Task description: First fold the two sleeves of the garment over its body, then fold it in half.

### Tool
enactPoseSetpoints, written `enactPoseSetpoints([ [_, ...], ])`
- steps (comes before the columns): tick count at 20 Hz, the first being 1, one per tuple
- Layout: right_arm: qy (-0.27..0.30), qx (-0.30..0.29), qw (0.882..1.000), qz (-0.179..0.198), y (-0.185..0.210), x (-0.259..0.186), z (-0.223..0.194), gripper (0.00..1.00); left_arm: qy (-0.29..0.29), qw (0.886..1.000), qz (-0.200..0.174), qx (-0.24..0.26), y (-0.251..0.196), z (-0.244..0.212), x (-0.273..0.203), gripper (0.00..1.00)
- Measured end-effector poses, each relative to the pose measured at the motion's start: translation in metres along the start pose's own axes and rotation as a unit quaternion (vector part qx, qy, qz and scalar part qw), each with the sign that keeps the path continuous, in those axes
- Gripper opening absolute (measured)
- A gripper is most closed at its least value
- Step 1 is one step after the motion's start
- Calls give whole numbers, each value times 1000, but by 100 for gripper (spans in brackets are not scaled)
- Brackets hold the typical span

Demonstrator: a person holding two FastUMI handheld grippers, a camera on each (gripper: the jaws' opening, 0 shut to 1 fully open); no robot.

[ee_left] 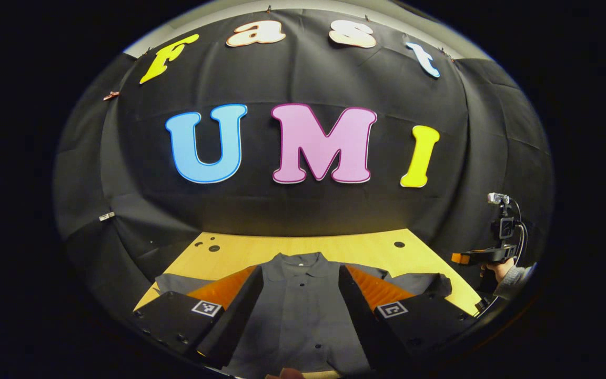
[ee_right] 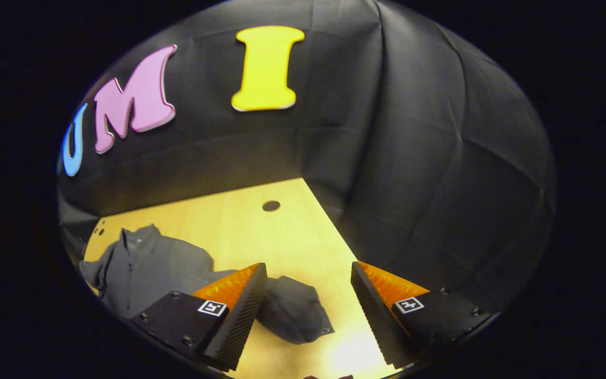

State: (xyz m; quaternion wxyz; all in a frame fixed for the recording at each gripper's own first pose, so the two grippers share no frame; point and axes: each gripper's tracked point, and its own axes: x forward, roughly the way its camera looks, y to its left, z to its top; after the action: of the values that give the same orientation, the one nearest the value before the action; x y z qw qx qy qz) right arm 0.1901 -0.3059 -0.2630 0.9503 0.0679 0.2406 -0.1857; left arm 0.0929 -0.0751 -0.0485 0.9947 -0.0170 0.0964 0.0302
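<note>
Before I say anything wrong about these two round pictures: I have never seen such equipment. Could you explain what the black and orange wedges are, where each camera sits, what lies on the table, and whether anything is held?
The wedges are the two fingers of a hand-held gripper; a person carries one in each hand, and a fisheye camera rides on each. In the left gripper view, the left gripper points over a dark grey collared button-front shirt spread on the pale yellow wooden table. Far right there, a hand holds the right gripper. In the right gripper view, the right gripper looks at the same shirt's sleeve, which still lies spread out to the side. Both grippers are open and hold nothing. No fold is made yet.
</note>
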Motion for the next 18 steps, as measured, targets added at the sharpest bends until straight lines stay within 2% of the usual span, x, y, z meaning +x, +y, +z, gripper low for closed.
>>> enactPoseSetpoints([
  [4,71,1,997,8,-9,44,-45,100,27,999,20,-2,-5,-12,11,91],
  [9,105,-6,993,57,17,47,-73,99,44,999,28,6,-11,-19,22,92],
  [12,128,-7,989,74,31,53,-90,99,52,998,28,3,-17,-25,28,92],
  [15,151,-26,985,79,37,59,-114,95,56,998,32,7,-17,-28,29,92],
  [16,129,-45,988,77,38,62,-103,95,57,998,35,8,-16,-29,27,92],
  [17,137,-65,986,76,36,60,-117,84,59,997,38,9,-14,-32,26,92],
  [18,115,-68,988,81,38,59,-114,93,62,997,41,9,-12,-32,24,92],
])
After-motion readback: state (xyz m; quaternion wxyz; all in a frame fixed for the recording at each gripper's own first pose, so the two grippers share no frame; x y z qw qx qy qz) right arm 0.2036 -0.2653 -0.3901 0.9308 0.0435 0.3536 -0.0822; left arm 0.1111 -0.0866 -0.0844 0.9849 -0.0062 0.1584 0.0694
